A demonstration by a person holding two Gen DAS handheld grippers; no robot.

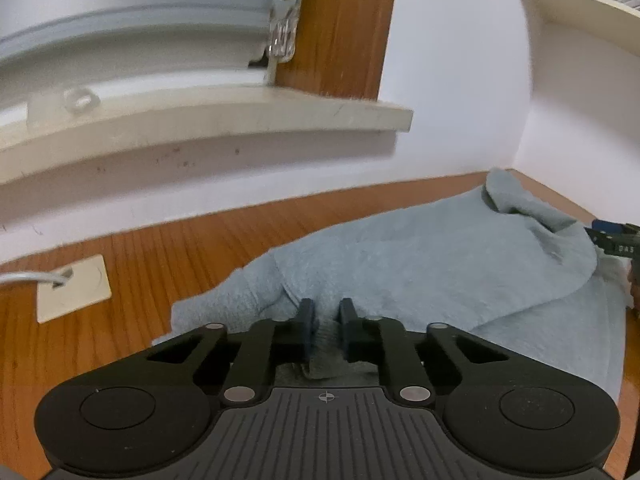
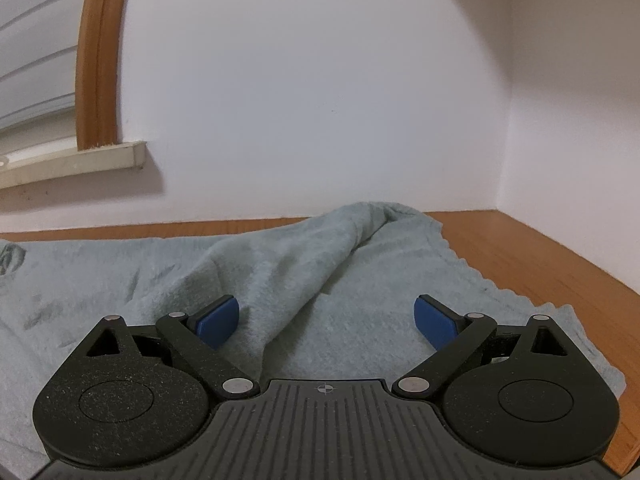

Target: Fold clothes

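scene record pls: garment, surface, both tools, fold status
garment: light blue fleecy cloth, spread out with a raised ridge fold
surface: orange-brown wooden tabletop, in a white wall corner
left tool: closed on a bunched edge of the cloth
right tool: blue pads wide apart over the cloth, gripping nothing
other: cream square cable plate set in the tabletop
fold status: cloth rumpled, no neat fold yet

window latch (image 1: 285,20) blurred, towel (image 2: 24,300) edge cropped

I count one grey-blue towel (image 1: 420,264) on the wooden table (image 1: 132,272); two grippers, left gripper (image 1: 327,322) and right gripper (image 2: 326,320), over it; one socket plate (image 1: 72,288) beside it.
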